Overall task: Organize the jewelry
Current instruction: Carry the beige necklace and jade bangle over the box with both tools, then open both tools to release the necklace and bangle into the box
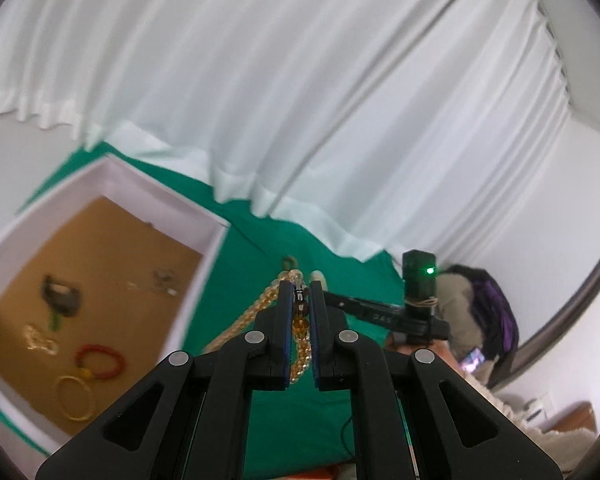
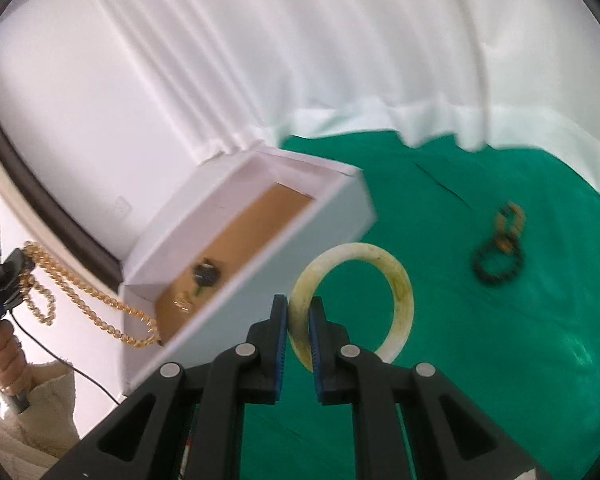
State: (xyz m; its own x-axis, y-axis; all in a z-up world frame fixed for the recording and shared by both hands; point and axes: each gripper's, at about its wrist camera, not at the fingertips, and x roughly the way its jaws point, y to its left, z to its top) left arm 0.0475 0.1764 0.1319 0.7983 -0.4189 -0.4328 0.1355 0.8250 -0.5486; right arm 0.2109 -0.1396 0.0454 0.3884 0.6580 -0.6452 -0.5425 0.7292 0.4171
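My left gripper (image 1: pixel 299 292) is shut on a gold bead necklace (image 1: pixel 240 322) that hangs in loops above the green cloth; it also shows in the right wrist view (image 2: pixel 80 292), dangling beside the box. My right gripper (image 2: pixel 298 308) is shut on a pale jade bangle (image 2: pixel 400 292), held above the cloth. A white box with a brown floor (image 1: pixel 204 224) holds a red bracelet (image 1: pixel 100 360), a gold bangle (image 1: pixel 74 400), a dark piece (image 1: pixel 60 294) and small chains. The right gripper appears in the left wrist view (image 1: pixel 320 280).
A dark bead bracelet with amber links (image 2: pixel 500 248) lies on the green cloth (image 2: pixel 480 340) at the right. White curtains (image 1: pixel 300 80) hang behind. The box (image 2: pixel 300 216) stands at the left of the cloth.
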